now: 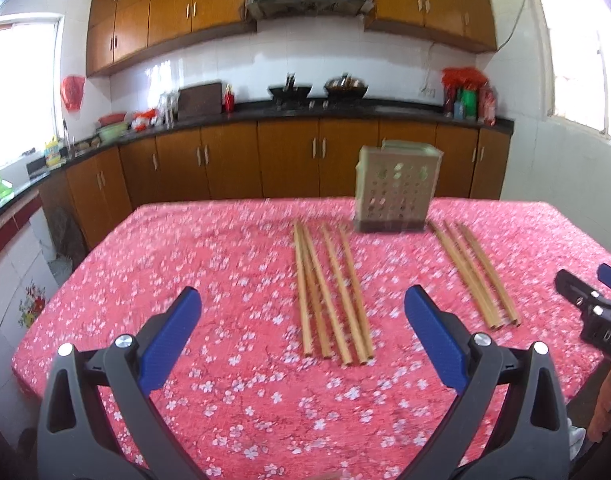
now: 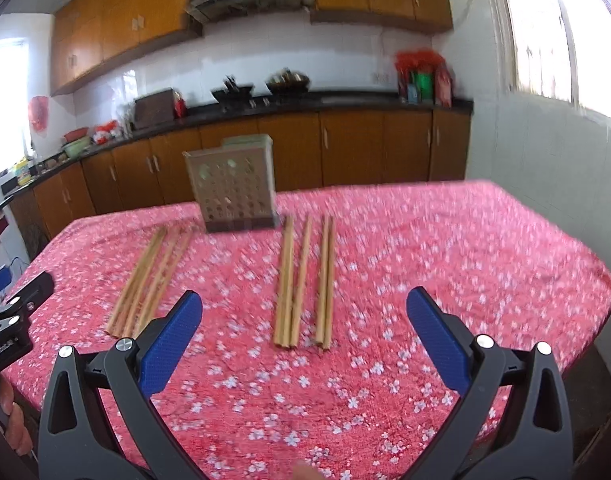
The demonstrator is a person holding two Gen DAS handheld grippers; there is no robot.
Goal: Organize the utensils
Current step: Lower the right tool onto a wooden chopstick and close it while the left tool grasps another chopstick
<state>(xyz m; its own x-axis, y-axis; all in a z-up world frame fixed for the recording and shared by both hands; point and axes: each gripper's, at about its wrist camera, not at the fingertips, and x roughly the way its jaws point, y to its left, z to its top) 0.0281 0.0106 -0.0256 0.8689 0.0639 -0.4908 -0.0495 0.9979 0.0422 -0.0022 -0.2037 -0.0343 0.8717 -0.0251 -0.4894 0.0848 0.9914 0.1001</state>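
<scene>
Whole scene smeared by motion blur, pink floral tablecloth (image 1: 185,260) cut off at its near edge, perforated beige holder (image 1: 397,194) stood at your 12 o'clock, its contents unreadable, two loose groups of tan wooden chopsticks (image 1: 331,292) lay before it, your left gripper (image 1: 301,312) and right gripper (image 2: 303,314) hovered with fingers spread wide, empty.

One perforated utensil holder (image 1: 397,192) is counted on the counter (image 1: 185,248). The chopsticks are laid out in two groups. In the left group (image 1: 331,292), four ends are made out clearly in the left wrist view, and a fifth stick may be tucked among them. In the right group (image 2: 303,280), five sticks are counted in the right wrist view, as a cluster of three and a pair. Because of motion blur, neither count can be confirmed exactly. Two grippers are counted: the left gripper (image 1: 301,300) and the right gripper (image 2: 303,300).
</scene>
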